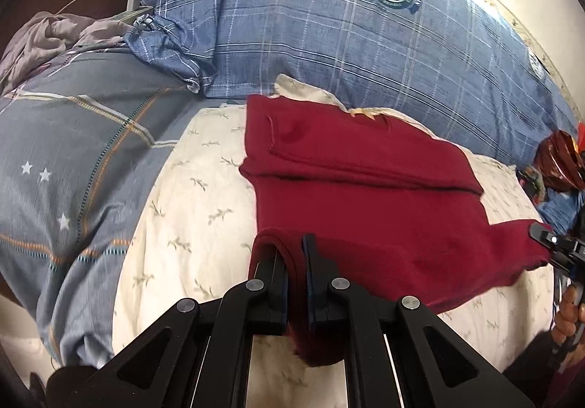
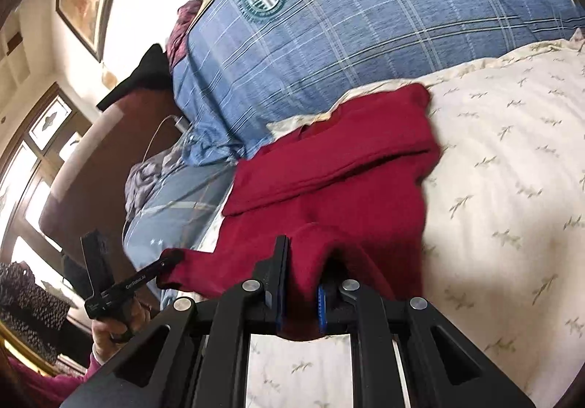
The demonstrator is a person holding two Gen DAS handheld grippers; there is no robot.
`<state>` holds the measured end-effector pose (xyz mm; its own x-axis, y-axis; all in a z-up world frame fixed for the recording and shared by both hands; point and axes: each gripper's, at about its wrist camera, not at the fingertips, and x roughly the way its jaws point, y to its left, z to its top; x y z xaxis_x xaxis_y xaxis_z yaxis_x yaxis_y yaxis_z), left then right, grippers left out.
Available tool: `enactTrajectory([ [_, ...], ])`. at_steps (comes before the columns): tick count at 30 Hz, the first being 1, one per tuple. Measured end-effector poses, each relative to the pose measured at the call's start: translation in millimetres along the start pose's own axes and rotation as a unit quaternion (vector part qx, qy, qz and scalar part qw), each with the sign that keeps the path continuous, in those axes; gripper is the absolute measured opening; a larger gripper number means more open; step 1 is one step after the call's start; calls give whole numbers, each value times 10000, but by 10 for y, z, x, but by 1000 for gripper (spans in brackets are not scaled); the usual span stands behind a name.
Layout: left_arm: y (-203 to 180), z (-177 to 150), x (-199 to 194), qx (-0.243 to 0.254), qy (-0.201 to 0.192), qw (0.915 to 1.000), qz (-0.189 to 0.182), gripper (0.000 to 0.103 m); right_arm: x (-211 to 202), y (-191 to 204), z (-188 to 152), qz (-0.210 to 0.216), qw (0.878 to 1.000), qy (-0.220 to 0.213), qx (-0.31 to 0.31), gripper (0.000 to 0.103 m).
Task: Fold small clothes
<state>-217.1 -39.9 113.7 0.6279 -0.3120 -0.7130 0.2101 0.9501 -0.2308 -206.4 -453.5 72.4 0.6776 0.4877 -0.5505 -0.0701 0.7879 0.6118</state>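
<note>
Left gripper (image 1: 295, 243) and right gripper (image 2: 300, 250) both clenching near corners of red garment (image 1: 365, 188), lying part-folded on cream sheet (image 1: 190, 207). Risk: thin bite slipping mid-fold, hem dropping skewed.

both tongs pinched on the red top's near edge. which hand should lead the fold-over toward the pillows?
Neither alone, probably. The left tongs and right tongs each grip a near corner of the red garment, lifted off the cream sheet. If one must lead, left: its view shows the whole folded far part.
</note>
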Motion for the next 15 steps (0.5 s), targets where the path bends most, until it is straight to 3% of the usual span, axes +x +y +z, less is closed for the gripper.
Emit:
enactTrajectory([
  [15,-36,363,315,-4,-107,9999,-8,5,184,-46,235,-201,9997,-34,100,11],
])
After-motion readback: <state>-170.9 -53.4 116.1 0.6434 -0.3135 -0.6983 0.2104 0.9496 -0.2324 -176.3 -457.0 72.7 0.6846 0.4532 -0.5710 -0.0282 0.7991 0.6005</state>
